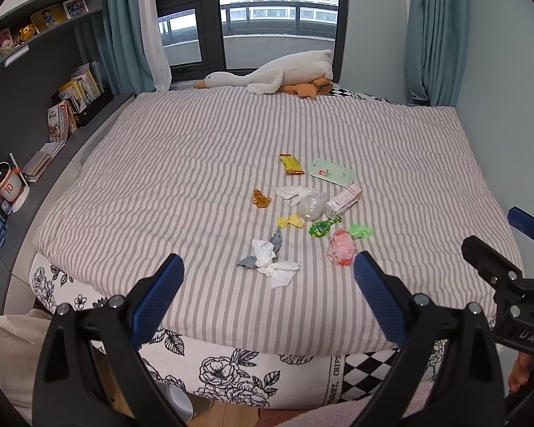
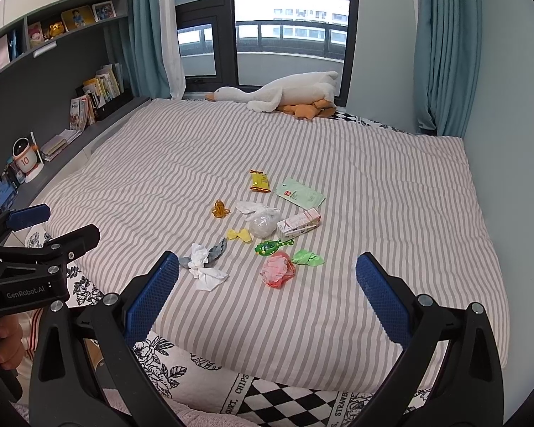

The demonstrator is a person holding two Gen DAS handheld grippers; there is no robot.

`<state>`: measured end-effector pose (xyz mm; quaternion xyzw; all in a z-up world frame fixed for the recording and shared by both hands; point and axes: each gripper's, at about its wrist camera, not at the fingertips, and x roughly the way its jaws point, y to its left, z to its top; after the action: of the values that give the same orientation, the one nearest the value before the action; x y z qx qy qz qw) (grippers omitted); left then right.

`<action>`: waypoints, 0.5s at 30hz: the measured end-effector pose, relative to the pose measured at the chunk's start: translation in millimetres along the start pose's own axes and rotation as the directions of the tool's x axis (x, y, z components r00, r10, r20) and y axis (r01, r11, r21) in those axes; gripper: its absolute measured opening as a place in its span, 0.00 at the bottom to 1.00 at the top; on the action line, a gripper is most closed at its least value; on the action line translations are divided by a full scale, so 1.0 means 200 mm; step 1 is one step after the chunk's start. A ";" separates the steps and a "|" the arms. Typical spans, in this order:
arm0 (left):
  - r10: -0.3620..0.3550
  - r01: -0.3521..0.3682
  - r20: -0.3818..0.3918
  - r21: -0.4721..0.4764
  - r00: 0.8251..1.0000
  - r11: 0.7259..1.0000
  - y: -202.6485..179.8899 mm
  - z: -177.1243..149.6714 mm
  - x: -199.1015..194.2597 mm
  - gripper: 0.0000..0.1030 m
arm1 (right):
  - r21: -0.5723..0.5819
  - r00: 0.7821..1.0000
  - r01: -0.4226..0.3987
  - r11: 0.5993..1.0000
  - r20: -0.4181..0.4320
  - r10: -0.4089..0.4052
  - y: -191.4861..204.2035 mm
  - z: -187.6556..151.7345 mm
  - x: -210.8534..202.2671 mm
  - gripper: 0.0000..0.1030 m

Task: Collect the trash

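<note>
Both claws, left (image 1: 268,281) and right (image 2: 267,283), hang spread wide and empty at the bed's (image 1: 195,149) foot; the trash (image 1: 304,210) lies mid-quilt, where flimsy tissue (image 1: 270,261) could tear or slip.

Matt striped cloth quilt (image 1: 195,163); crumpled white paper tissue (image 1: 270,261); glossy pink plastic wrapper (image 1: 341,248).

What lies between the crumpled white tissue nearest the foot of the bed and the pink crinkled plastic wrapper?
Only bare striped bedspread. In the right wrist view, nothing lies between the crumpled white tissue and the pink crinkled plastic wrapper; the left wrist view agrees.
</note>
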<state>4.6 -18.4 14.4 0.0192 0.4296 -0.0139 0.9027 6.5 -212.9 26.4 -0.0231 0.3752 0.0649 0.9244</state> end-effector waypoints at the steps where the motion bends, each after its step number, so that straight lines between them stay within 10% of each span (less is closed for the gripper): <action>1: -0.002 0.002 0.001 0.002 1.000 1.000 0.00 0.00 0.00 0.93 | 0.000 1.000 0.000 1.000 0.000 0.000 0.00 0.00 0.00 0.94; 15: -0.011 0.011 0.007 0.012 1.000 1.000 0.01 -0.03 0.00 0.93 | 0.011 1.000 0.011 1.000 0.011 -0.011 0.01 -0.02 -0.01 0.94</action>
<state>0.1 -15.9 10.9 0.0223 0.4263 -0.0217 0.9041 1.0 -211.1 24.5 -0.0196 0.3702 0.0580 0.9269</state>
